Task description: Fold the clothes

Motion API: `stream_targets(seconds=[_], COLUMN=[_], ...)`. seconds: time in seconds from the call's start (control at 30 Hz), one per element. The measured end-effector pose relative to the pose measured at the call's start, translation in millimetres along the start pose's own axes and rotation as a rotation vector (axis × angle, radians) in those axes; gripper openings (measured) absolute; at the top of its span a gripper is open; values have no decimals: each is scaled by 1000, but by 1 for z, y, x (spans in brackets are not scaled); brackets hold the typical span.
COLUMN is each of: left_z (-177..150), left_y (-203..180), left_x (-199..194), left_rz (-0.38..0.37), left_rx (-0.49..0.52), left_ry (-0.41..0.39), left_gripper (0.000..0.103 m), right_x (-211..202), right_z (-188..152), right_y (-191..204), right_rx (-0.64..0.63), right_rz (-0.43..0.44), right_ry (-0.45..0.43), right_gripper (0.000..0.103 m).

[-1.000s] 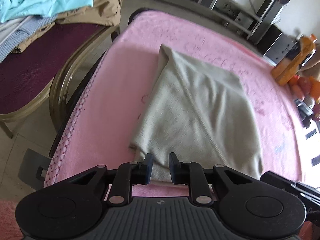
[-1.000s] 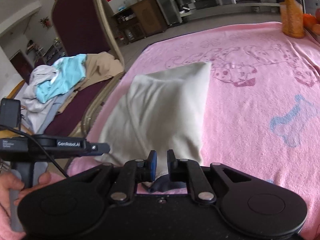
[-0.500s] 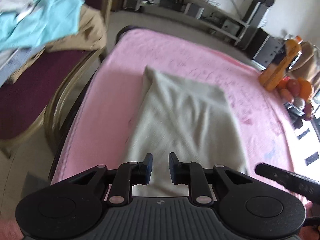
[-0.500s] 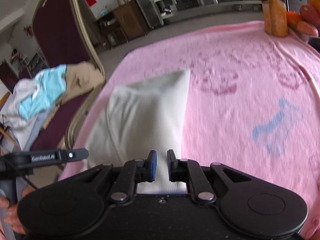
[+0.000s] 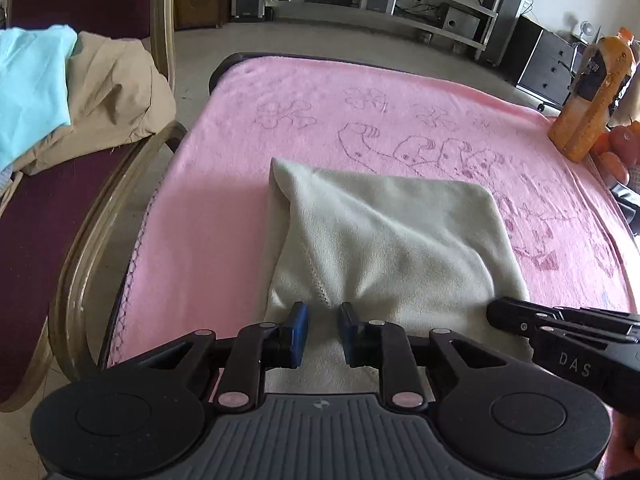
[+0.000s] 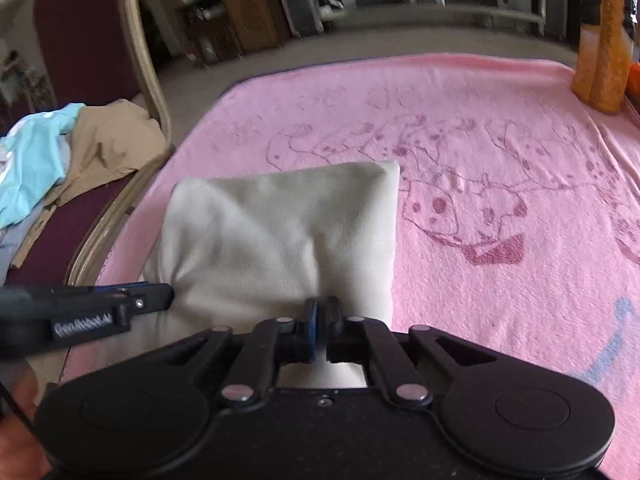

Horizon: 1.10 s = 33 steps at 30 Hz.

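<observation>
Left wrist view
Left tongs [image 5: 322,322]: the jaws have a small gap and are opening. Their blue tips sit over the near edge of the folded cloth [image 5: 384,240]. No cloth is pinched between them.
Folded cloth: pale grey-green, lying flat on the pink blanket [image 5: 224,184], near the blanket's near edge and closer to its left side.
Other tongs [image 5: 560,332]: they come in from the right, over the cloth's near right corner. White letters on them read "DAS".
Orange bottle [image 5: 592,100]: stands at the far right corner of the blanket. Its label is too small to read.
Chair [image 5: 100,208]: left of the blanket, with a heap of clothes [image 5: 80,92].

Right wrist view
Right tongs [image 6: 321,322]: the jaws are squeezed together at the cloth's [image 6: 280,232] near edge. I cannot tell if any cloth is caught.
Writing: the left tongs' [image 6: 80,312] label is too blurry to read for sure.
</observation>
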<state>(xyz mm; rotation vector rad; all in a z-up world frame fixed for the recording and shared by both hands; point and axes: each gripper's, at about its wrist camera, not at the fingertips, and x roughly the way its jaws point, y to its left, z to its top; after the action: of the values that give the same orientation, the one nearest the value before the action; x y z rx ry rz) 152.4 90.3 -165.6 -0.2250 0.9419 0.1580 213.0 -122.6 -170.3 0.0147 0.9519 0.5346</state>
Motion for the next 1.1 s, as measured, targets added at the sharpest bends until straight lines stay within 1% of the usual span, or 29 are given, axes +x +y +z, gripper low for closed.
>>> stream_targets(seconds=[0.07,0.17,0.23,0.3,0.37,0.43,0.5,0.57,0.6,0.67,0.7,0.73,0.97,1.1], left_z=[0,-2,-7,-12,-14,-13,-13,-13,-13,-14,-14,-14,-11,-11], left_y=[5,13,20,31,45,63,79,85,86,85,84,84,79,76], left_x=[-1,-10,-27,-43,-54,-56,-55,-46,-41,-37,-35,-34,-22,-23], left_rz=[-18,-32,-21,-13,-22,-46,-72,-101,-117,-140,-140,-141,-147,-153], left_rx=[-29,-63,-90,-122,-179,-273,-358,-407,-425,-431,-430,-429,-414,-405], left_ry=[2,-10,-34,-67,-87,-80,-65,-19,3,28,34,39,69,57], left_gripper=[23,25,25,32,36,37,37,38,38,43,44,45,49,49], right_x=[-1,-18,-30,-50,-68,-76,-79,-77,-75,-70,-68,-66,-53,-45], right_z=[-1,1,2,-4,-10,-12,-18,-21,-22,-24,-24,-26,-34,-35], right_y=[1,-3,-6,-16,-27,-38,-49,-56,-58,-62,-64,-65,-82,-93], right_rx=[-8,43,77,119,162,217,283,333,353,393,412,428,543,601], right_rz=[-6,15,30,50,70,99,131,148,150,154,162,169,216,243], right_ry=[0,-23,-40,-69,-84,-72,-57,-37,-29,-13,-7,-4,3,7], right_gripper=[1,4,16,20,23,30,33,36,39,46,52,55,57,57])
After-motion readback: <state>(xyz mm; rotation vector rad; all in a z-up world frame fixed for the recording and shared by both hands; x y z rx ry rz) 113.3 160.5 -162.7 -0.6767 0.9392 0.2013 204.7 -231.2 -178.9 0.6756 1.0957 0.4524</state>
